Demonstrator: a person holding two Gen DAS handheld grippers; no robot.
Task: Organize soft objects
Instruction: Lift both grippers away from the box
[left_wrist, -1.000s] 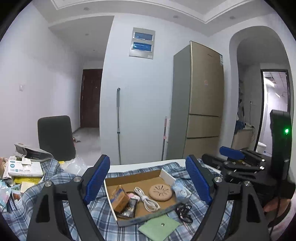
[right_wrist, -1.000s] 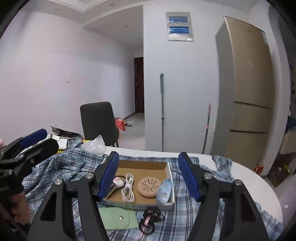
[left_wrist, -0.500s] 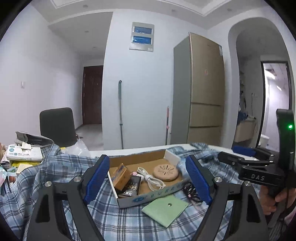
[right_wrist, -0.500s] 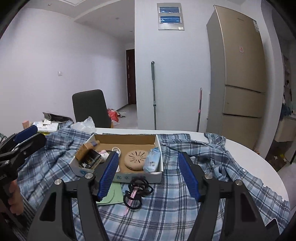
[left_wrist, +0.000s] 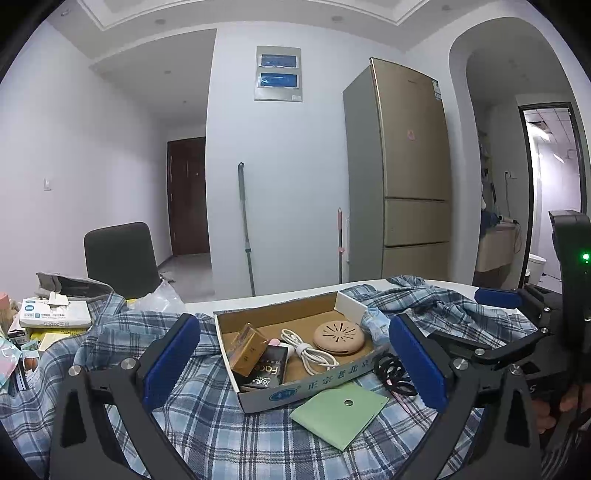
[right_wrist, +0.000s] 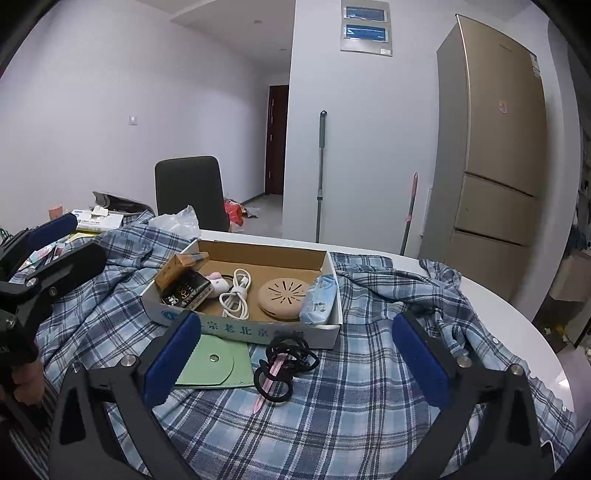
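Observation:
A blue plaid shirt (right_wrist: 369, 369) lies spread over the white table, also in the left wrist view (left_wrist: 221, 424). On it stands an open cardboard box (right_wrist: 240, 325) (left_wrist: 314, 391) holding a white cable (right_wrist: 236, 295), a round tan case (right_wrist: 284, 295), a tissue pack (right_wrist: 320, 299) and small boxes. Black hair ties (right_wrist: 284, 365) with a pink stick and a green pouch (right_wrist: 218, 362) (left_wrist: 340, 413) lie in front of the box. My left gripper (left_wrist: 293, 365) is open and empty, above the shirt before the box. My right gripper (right_wrist: 295, 362) is open and empty over the hair ties.
A black chair (right_wrist: 190, 192) stands behind the table. Tissue boxes and papers (left_wrist: 55, 314) clutter the left end. A clear plastic bag (right_wrist: 177, 221) lies behind the box. A gold fridge (right_wrist: 491, 147) and mop handles stand at the back wall. The table edge (right_wrist: 535, 332) curves at right.
Both grippers have tilted downward and moved closer over the shirt, so the box and the items in front of it sit higher and larger in view. Both stay open.

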